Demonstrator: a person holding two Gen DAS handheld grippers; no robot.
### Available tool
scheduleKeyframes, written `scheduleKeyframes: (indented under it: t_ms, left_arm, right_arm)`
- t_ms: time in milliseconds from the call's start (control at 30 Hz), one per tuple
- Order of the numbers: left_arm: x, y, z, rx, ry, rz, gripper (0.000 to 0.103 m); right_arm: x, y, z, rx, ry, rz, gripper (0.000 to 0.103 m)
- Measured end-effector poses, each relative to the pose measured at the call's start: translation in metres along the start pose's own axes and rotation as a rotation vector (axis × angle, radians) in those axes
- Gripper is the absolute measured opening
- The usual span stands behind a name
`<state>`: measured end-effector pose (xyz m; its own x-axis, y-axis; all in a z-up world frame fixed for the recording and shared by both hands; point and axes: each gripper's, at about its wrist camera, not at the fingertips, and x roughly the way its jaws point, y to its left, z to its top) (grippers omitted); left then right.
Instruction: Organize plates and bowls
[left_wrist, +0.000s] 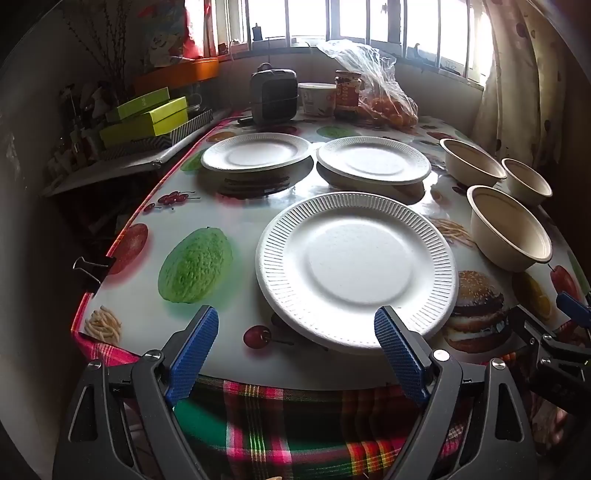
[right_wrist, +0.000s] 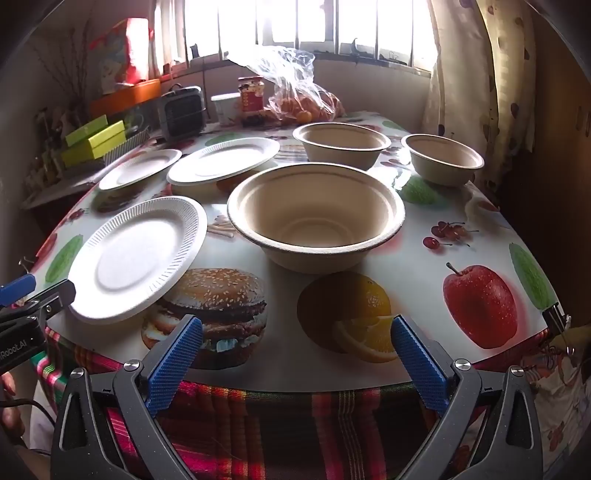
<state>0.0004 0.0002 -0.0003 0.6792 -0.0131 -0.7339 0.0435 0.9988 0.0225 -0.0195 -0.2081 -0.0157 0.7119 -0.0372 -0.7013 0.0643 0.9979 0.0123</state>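
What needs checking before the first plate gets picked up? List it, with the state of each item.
1. Left hand-held gripper open: ok.
2. Right hand-held gripper open: ok.
3. Both empty: ok.
4. Near plate reachable: ok; its edge juts past the table edge, between the left fingers.
5. Near bowl upright and empty: ok.
6. Far plates single or stacked: cannot tell.

three white plates (left_wrist: 356, 267) | three beige bowls (right_wrist: 316, 218) | upright, unstacked
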Motion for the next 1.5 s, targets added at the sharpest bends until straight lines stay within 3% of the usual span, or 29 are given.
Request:
scheduleKeyframes:
  t_ms: [1500]
  left_arm:
    - [-0.0032, 0.0011, 0.0019, -0.011, -0.008, 0.021, 0.087]
  right_arm:
    - [-0.0058, 0.0005, 0.0034, 0.001, -0.021, 0.022, 0.103]
